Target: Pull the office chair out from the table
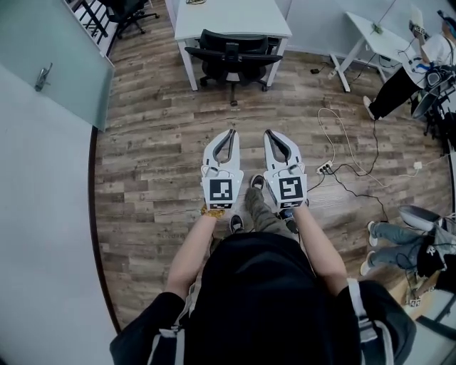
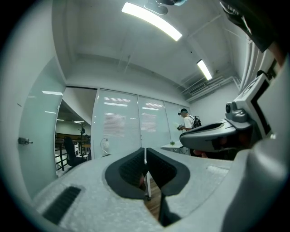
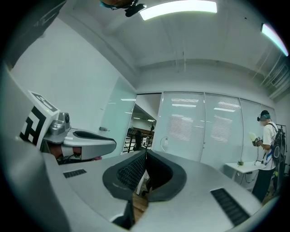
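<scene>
A black office chair (image 1: 234, 55) is tucked under the white table (image 1: 231, 19) at the top of the head view. My left gripper (image 1: 229, 133) and right gripper (image 1: 270, 134) are held side by side, pointing level toward the chair, well short of it over the wood floor. Both are shut with nothing between their jaws. In the left gripper view the left gripper (image 2: 145, 156) has its dark pads closed together, and the right gripper's body shows at the right. In the right gripper view the right gripper (image 3: 145, 158) is likewise closed. The chair is almost hidden behind the jaws.
A glass door (image 1: 53, 64) stands at the left. Cables and a power strip (image 1: 325, 168) lie on the floor to the right. A second white table (image 1: 377, 39) and a person (image 1: 410, 71) are at the upper right; another seated person (image 1: 402, 242) is at the right.
</scene>
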Tool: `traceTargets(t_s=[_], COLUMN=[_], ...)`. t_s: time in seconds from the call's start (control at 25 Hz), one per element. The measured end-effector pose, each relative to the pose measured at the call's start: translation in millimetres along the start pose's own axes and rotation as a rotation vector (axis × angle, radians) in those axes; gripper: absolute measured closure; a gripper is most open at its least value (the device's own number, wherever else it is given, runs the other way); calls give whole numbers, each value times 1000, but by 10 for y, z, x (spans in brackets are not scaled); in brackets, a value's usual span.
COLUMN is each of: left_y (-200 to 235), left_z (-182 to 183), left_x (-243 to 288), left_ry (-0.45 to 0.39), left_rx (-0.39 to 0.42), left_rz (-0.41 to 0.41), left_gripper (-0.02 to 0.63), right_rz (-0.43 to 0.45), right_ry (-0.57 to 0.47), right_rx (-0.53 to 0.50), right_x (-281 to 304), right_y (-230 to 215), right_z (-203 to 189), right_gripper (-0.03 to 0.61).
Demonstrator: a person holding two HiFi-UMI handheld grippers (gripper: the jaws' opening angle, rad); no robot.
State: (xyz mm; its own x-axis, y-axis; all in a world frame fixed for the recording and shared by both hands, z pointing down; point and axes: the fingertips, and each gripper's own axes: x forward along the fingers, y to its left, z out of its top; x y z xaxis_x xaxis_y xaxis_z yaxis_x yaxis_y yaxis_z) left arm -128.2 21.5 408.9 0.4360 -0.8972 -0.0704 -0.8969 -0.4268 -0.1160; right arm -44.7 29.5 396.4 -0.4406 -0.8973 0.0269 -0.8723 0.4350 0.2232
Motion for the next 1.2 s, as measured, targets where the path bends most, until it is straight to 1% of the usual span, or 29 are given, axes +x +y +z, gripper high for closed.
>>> traceTargets(t_s=[0.08,0.24,0.36,0.56,0.72,0.84,0.92,1.04,1.2], left_y=[36,139,222,404,465,492,508,547,759], left_z=[-32,-77,-112,-222,-274,-309,-377,-525,-708], left_x=[85,311,462,918,1342,1629,1815,2078,2425], left_ry=[8,31,53,89,97,82,87,131,192], left_rx=[12,46,69,103,116,120,123,150,208], left_rz=[3,15,18,25,33,13,-2,0,15], left_gripper=[584,584,584,584,584,584,583,583,583], right_rz=[11,37,59,90,135,146,166,212,241], right_ry=[2,1,13,33,75,81,93,114,118], right_rx=[-12,30,36,78,57,54,61,63,-3], right_x=[107,391,642,1062,1348,1611,1786,1992,2337], right_y=[-32,-125,-182,-401,-638,-868,-1012,-1227,-1494], right_z=[-47,-173,-292,-467,-659,-732,-791,-901,-1037], right_gripper=[571,571,571,571,571,571,571,571,571])
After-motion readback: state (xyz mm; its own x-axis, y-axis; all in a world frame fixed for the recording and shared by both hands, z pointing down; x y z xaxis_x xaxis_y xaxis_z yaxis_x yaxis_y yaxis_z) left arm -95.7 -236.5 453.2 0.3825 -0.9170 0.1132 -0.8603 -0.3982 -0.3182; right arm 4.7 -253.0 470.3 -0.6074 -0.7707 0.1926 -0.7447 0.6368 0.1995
